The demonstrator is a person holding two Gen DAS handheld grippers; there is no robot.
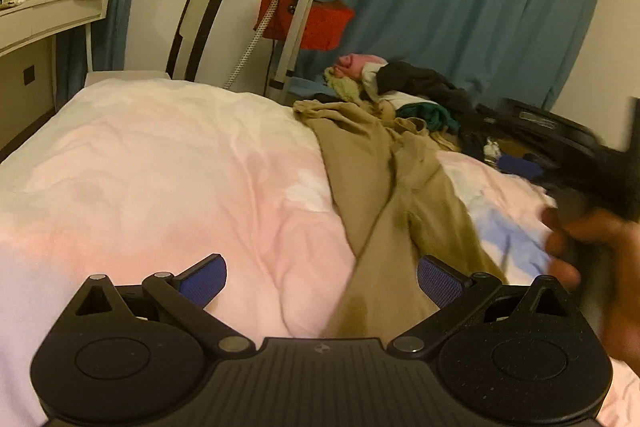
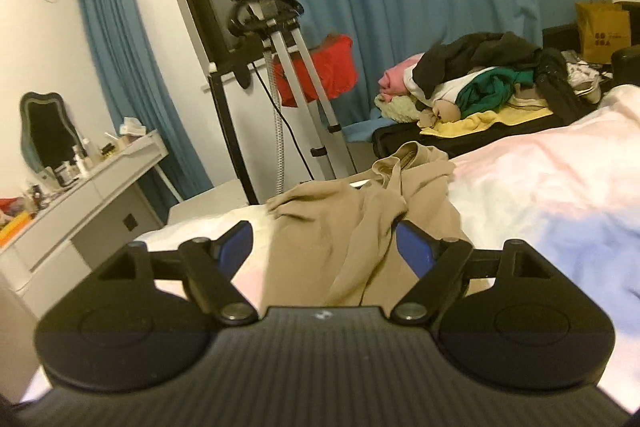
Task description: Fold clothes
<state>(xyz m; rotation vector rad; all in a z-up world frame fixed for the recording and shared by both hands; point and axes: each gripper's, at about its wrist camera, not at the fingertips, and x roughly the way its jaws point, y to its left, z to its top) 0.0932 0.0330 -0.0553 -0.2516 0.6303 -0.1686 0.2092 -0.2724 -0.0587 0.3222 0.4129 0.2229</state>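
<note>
On the pink duvet: one beige garment, crumpled and unfolded, lying between both spread, empty grippers, left gripper and right gripper, likely poised to straighten it.

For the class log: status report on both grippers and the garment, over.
Left gripper open, right gripper open, both empty. Tan trousers lie rumpled and unfolded on the pink duvet. Clothes pile sits beyond; nothing blocking.

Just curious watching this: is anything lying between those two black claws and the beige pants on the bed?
Nothing visible. The beige pants lie bare on the bedcover, running right between the open left gripper and open right gripper.
</note>
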